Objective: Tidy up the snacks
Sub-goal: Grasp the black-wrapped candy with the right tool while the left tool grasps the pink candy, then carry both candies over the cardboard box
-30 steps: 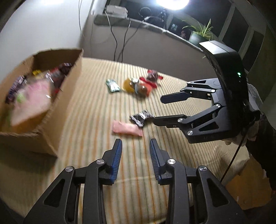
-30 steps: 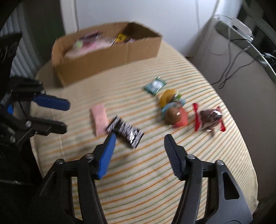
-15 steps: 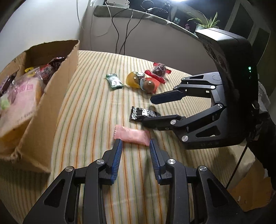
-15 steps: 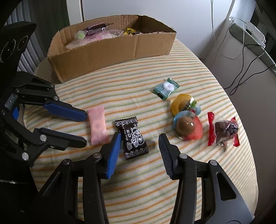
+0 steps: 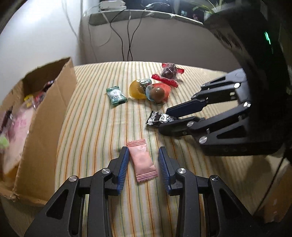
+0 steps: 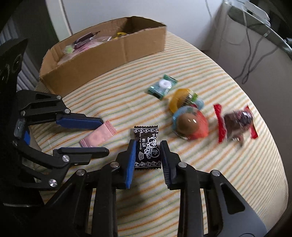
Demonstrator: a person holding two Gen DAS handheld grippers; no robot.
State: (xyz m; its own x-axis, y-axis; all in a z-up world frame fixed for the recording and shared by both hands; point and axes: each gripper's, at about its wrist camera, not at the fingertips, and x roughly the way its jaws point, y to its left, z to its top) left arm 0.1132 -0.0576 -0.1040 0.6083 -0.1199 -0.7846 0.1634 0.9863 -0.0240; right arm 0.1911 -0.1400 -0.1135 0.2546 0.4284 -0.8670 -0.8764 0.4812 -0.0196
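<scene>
Two crinkled flat sachets | left gripper (image 5: 142, 165) released astride pink sachet (image 5: 142, 163) | right gripper (image 6: 148, 160) released astride black sachet (image 6: 147, 148)

A lived-in home room: a desk (image 6: 228, 182) under a striped cloth, dangling cables (image 5: 127, 36) along a ledge (image 5: 146, 15), and a potted plant (image 5: 208, 7) there.

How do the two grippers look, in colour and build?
Both are matte black, with open triangular linkages and silver pivot screws. The left gripper and right gripper carry blue ribbed pads on their fingers. The right one's boxy housing shows a green light.
</scene>
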